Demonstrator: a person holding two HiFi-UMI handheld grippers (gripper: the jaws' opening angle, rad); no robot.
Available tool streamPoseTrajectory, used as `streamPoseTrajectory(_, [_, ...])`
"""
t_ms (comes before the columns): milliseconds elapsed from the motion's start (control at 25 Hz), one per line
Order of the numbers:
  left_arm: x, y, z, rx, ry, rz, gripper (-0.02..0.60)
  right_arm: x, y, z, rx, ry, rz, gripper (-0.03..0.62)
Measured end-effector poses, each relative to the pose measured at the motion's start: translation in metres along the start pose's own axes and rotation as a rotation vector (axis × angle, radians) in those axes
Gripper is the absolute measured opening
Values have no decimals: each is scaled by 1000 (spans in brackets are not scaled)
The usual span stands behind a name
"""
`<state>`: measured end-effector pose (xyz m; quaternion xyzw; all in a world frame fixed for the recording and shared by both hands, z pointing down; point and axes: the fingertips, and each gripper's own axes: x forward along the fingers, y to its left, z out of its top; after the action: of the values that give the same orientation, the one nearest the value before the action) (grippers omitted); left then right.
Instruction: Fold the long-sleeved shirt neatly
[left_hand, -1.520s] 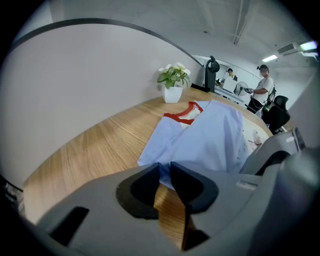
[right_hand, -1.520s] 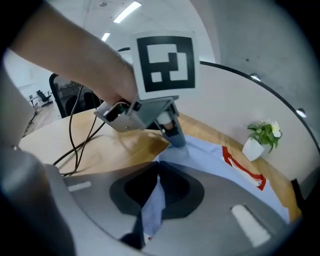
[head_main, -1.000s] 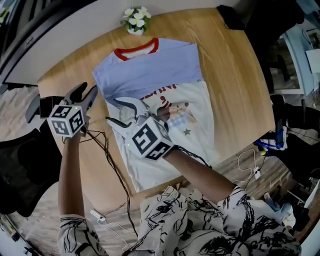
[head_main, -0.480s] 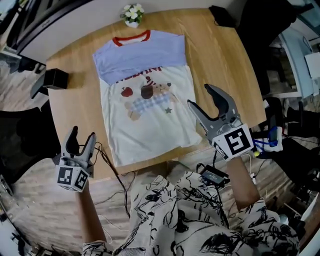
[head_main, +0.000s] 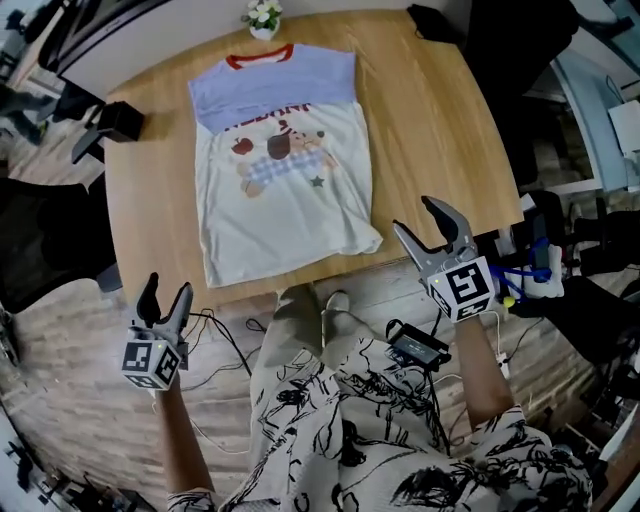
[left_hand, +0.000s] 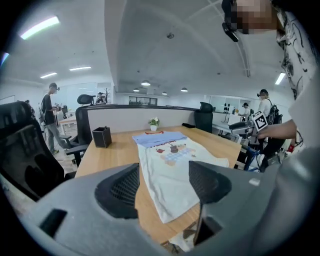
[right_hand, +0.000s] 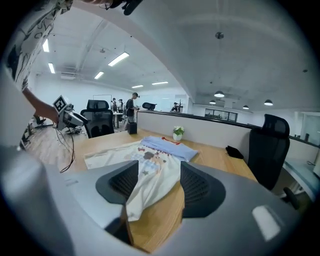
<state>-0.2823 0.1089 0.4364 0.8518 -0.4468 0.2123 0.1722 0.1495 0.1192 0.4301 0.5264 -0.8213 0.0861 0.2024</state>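
Nearest: person's patterned top (head_main: 380, 440), cables (head_main: 225, 345) on the floor. Left gripper (head_main: 167, 287) is off the table's near-left edge, over the floor; jaws just opened, part-way apart, nothing between them. Right gripper (head_main: 415, 216) is at the table's near-right edge, just beside the shirt's rumpled hem corner; jaws also just opened, part-way apart, empty. Shirt (head_main: 280, 180) lies flat on the table (head_main: 440, 130), hem near, red collar far, sleeves not sticking out; neither gripper touches it. Black box (head_main: 120, 120) at far left. Flower pot (head_main: 262, 15) beyond the collar.
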Motion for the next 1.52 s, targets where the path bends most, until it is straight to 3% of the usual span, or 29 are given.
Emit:
streamPoseTrajectory(200, [-4,-11,-49,-22,71,27,302,-11,23,-39,23,63,35,276])
streamPoseTrajectory(360, [28,-1,-105,-63,165,68,281,-12,36,-69,48,124,32,276])
streamPoseTrajectory(480, [56,6,-144,-49,240,97,258,-10,47,-89,65,170,34,278])
streamPoseTrajectory(600, [73,9,-166,-18,289,109,174,-7,55,-99,54,195,37,278])
streamPoseTrajectory(680, [72,11,-168,-10,282,114,26,-9,60,-101,53,204,31,276])
streamPoseTrajectory(840, [53,23,-153,-99,185,101,23,-10,69,-105,30,224,14,276])
streamPoseTrajectory(1000, [43,44,-165,-256,163,83,25,2,75,-124,9,271,21,275])
streamPoseTrajectory(1080, [44,55,-172,-298,157,83,25,10,80,-139,-9,307,34,272])
streamPoseTrajectory(1200, [46,63,-171,-297,175,93,25,21,85,-161,-33,355,52,264])
streamPoseTrajectory(1520, [51,62,-176,-279,232,93,25,46,80,-181,-43,383,13,157])
